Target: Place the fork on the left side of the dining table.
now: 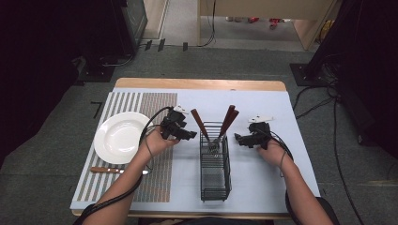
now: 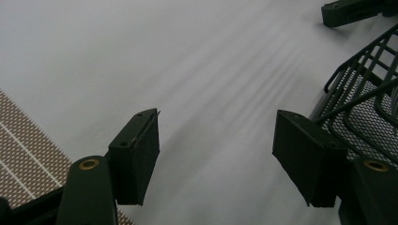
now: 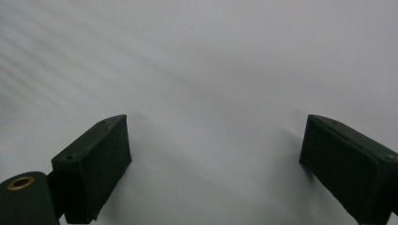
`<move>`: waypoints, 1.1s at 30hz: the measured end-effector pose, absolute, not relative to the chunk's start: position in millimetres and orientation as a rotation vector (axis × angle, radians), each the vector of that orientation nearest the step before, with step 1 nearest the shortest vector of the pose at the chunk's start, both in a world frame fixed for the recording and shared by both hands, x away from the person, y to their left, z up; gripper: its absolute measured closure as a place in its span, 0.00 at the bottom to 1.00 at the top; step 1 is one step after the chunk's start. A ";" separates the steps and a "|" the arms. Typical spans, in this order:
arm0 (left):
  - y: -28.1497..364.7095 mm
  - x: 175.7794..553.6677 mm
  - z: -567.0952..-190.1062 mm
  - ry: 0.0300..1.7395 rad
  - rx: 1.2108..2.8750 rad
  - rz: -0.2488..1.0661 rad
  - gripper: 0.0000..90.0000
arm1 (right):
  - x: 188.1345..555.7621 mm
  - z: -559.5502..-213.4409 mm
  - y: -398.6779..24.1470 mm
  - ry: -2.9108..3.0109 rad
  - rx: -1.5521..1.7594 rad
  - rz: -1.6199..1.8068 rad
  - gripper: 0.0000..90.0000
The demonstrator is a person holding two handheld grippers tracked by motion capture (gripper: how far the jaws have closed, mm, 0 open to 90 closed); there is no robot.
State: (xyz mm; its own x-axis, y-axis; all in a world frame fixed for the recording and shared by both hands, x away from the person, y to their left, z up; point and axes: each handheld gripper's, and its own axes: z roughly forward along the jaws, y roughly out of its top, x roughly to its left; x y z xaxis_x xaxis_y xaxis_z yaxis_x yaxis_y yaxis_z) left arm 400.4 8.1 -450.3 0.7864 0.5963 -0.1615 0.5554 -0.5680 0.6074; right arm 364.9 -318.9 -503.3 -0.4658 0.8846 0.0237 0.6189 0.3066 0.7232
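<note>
Cutlery: three brown-handled pieces [image 1: 228,123] stand upright in the far end of the black wire basket [image 1: 215,180], handles leaning apart above its rim.
Basket: it sits mid-desk on the pale sheet [image 1: 263,183], long side running toward the person, between the two hands.
Left tool [image 1: 193,134]: spread, nothing between the jaws; it is just beside the basket's left wall, tips aimed at the handles. In the left gripper view the wire basket [image 2: 371,101] is next to the right-hand jaw.
Right tool [image 1: 237,138]: spread and empty too, just right of the basket, over bare sheet.
Place setting: white plate [image 1: 119,137] on the striped mat [image 1: 159,180], a knife [image 1: 117,170] lying on the mat just nearer the person.
Step in hand: probably the approach to pull a piece out of the basket.
Next move: one tool has to rise to a handle, close on it and lift straight up so the head clears the wire.
</note>
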 end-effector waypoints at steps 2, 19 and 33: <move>8.9 400.1 -447.3 0.839 2.308 0.065 0.36 | 364.9 -503.3 -318.9 2.200 1.344 0.960 0.09; 13.2 396.1 -426.2 0.794 2.311 0.044 0.40 | 364.9 -503.3 -318.9 2.200 1.344 0.961 0.09; 15.7 388.9 -403.8 0.756 2.321 0.019 0.40 | 364.9 -503.3 -318.8 2.199 1.345 0.962 0.09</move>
